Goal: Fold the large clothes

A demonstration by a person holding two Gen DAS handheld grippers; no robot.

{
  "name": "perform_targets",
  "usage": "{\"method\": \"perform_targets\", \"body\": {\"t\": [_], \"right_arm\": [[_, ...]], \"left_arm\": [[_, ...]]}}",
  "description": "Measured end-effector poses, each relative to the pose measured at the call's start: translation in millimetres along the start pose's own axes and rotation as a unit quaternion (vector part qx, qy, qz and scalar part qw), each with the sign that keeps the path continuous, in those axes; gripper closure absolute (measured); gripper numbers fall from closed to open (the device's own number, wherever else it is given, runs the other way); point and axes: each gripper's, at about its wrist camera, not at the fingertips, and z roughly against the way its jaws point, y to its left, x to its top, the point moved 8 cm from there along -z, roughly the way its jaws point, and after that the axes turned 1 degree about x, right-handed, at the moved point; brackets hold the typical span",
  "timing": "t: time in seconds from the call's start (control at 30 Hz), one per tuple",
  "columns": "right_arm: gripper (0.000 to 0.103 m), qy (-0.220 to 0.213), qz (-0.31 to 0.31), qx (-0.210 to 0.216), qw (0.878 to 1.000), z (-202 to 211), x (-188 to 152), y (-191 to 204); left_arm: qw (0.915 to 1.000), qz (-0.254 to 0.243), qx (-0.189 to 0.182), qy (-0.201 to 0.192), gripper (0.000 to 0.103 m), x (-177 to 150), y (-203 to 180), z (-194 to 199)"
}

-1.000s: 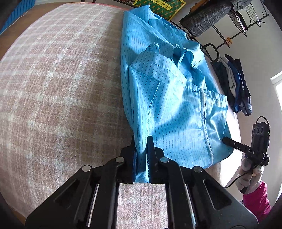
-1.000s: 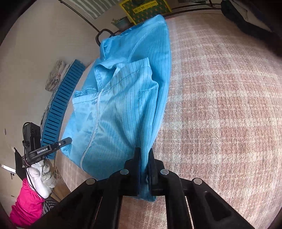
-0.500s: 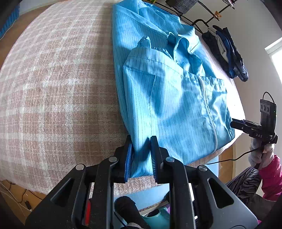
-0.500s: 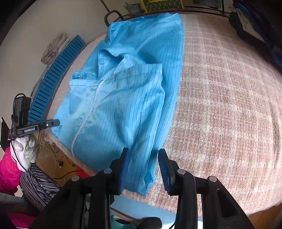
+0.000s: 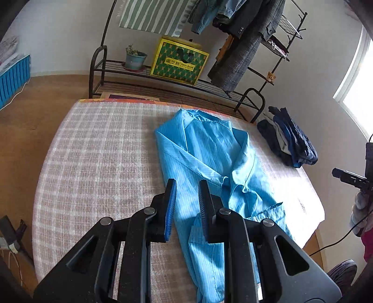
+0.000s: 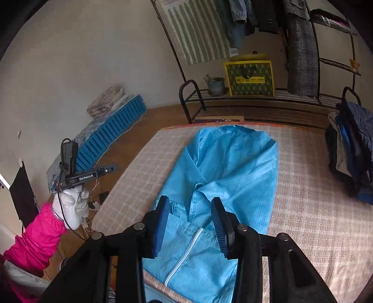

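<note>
Plaid table [image 5: 98, 163], blue coat [image 5: 209, 158] lying folded lengthwise on it, dark clothes pile [image 5: 289, 144] near its edge. Left gripper [image 5: 186, 205] jaws apart, empty, above the coat. Right gripper [image 6: 190, 223] opening, empty.

1 blue striped garment [image 5: 209, 163] on 1 plaid-covered table [image 5: 98, 163]. 2 grippers: left gripper [image 5: 186, 207], right gripper [image 6: 190, 223], w/ 2 fingers each, blue pads. 1 pile of dark clothes [image 5: 289, 142] at table edge; no. of items in it can't be told. 1 black metal rack [image 5: 177, 81] carrying 1 potted plant [image 5: 135, 58] & 1 yellow-green box [image 5: 179, 61]. 1 small teddy [image 5: 270, 75] on a rack shelf. 1 striped cloth [image 5: 153, 16] on wall. 1 blue slatted crate [image 6: 112, 137]. 1 pink sleeve [image 6: 39, 235], 1 white glove [image 6: 72, 207].
</note>
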Motion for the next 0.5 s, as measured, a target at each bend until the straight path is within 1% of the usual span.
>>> {"method": "perform_targets", "body": {"t": [0.03,0.1,0.17,0.23,0.33,0.37,0.43,0.5], "right_arm": [[0.066,-0.007,0.013,-0.004,1.000,-6,12,9],[0.072,-0.004,0.032,-0.007,0.999,-22,33,15],[0.074,0.001,0.025,-0.004,1.000,-43,49,12],[0.078,0.015,0.006,0.015,1.000,-70,61,0],[0.080,0.053,-0.007,0.023,0.998,-131,78,-28],[0.080,0.065,-0.016,0.032,0.997,-152,80,-37],[0.082,0.093,-0.028,0.058,0.994,-196,86,-49],[0.082,0.108,-0.025,0.061,0.992,-238,91,-59]], "left_arm": [[1.0000,-0.004,0.004,-0.003,0.086,7,1,-4],[0.9998,-0.018,0.002,-0.002,0.086,19,-1,-15],[0.9995,-0.029,0.007,-0.003,0.086,28,-3,-29],[0.9996,-0.027,0.005,-0.002,0.086,33,-4,-43],[0.9999,-0.013,0.004,0.006,0.086,36,1,-68],[0.9998,-0.012,0.012,0.008,0.086,37,3,-77],[0.9997,-0.013,0.014,0.015,0.086,40,8,-97],[0.9994,-0.017,0.017,0.025,0.086,45,13,-119]]}}
